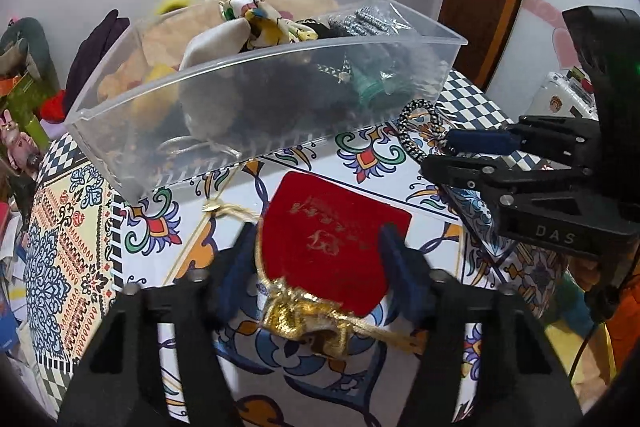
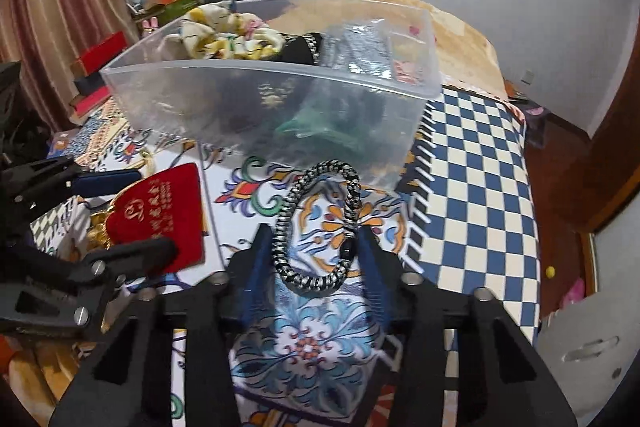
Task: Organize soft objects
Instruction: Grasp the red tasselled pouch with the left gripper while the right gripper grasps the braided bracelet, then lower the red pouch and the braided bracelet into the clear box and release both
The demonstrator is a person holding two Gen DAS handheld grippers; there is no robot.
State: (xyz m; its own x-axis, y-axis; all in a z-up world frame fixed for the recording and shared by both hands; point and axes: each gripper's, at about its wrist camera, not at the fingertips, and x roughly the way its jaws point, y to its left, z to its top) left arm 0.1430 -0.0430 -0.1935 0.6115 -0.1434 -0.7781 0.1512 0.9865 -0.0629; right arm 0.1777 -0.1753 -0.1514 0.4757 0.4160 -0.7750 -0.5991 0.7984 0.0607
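Observation:
A clear plastic bin (image 1: 256, 75) (image 2: 280, 99) full of soft items stands at the back of the patterned table. A red velvet pouch (image 1: 340, 239) (image 2: 160, 219) with a gold drawstring neck (image 1: 300, 315) lies on the table between the fingers of my left gripper (image 1: 316, 239), which is open around it. A black-and-white braided bracelet (image 2: 320, 223) (image 1: 416, 131) lies on the table between the fingers of my right gripper (image 2: 316, 239) (image 1: 444, 151), which is open around it.
The bin holds a floral scrunchie (image 1: 264, 15), a beige pouch (image 1: 216, 47), a silver scrubber (image 1: 368, 19) and dark and green items. Clutter lines the left side of the table (image 1: 24, 75). The table's checkered right part (image 2: 480, 187) drops off to the floor.

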